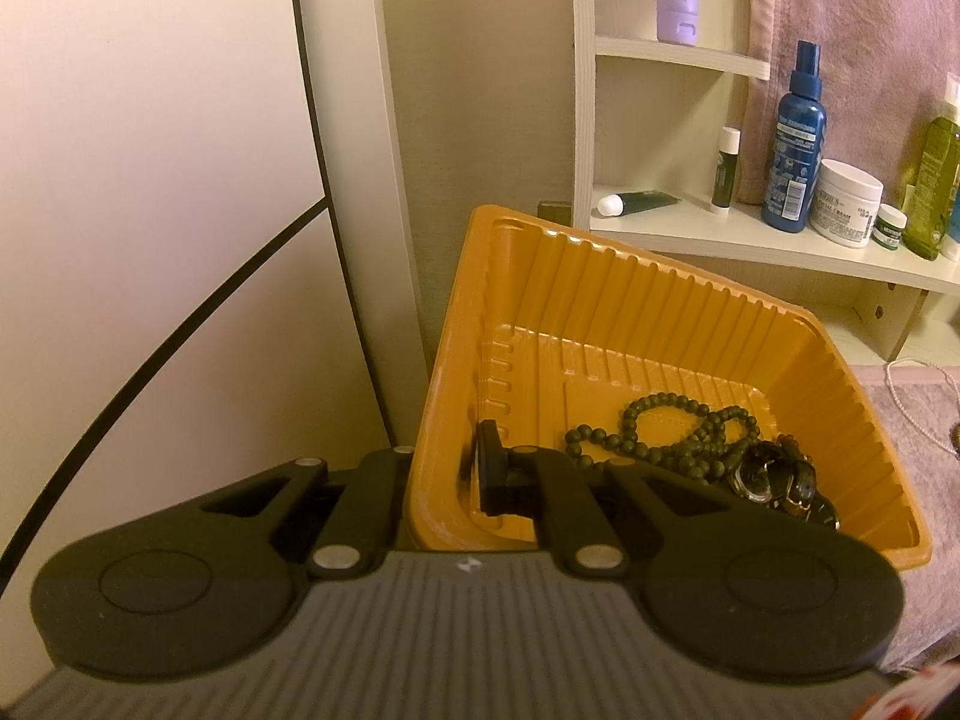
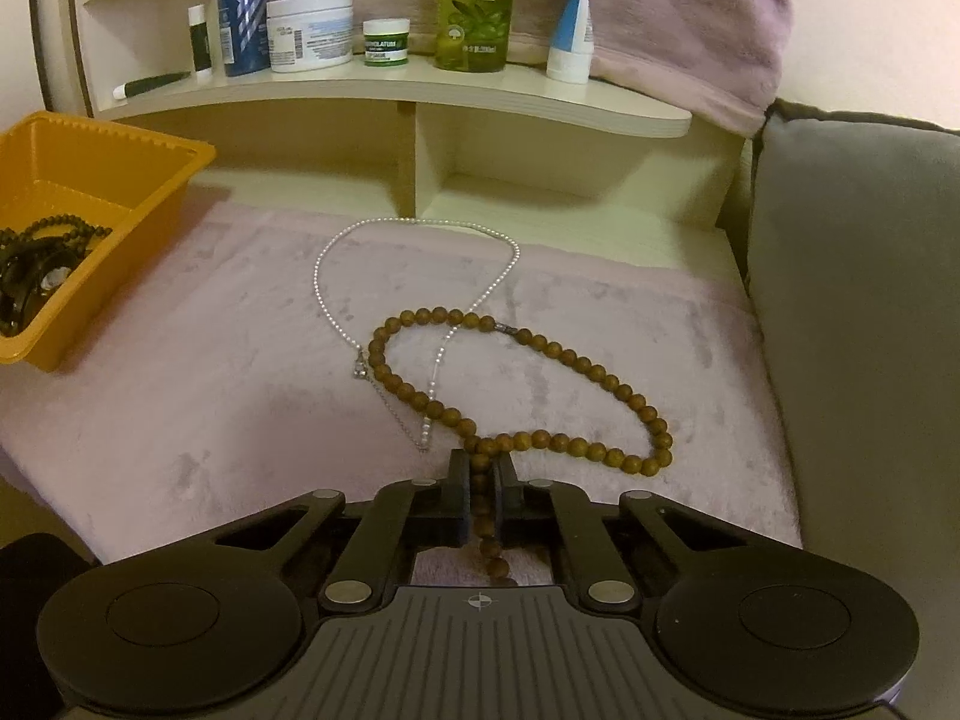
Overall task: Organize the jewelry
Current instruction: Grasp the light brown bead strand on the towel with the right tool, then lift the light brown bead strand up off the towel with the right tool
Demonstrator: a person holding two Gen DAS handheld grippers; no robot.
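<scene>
Right claw (image 2: 481, 480) on brown beads (image 2: 528, 390)

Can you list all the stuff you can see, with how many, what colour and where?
tray: one, orange, left on the towel, its wall pinched by the left gripper
dark beads: one string, dark green, in the tray
watches: looks like two, black, in the tray
brown beads: one string, brown, on the towel, one end in the right gripper
pearl chain: one, white, on the towel, crossing the brown beads
towel: one, pink, under everything
shelf: one, cream, behind
bottles and jars: several, blue, white, green, on the shelf
cushion: one, grey, right
left gripper: black, shut on the tray
right gripper: black, shut on the brown beads
</scene>
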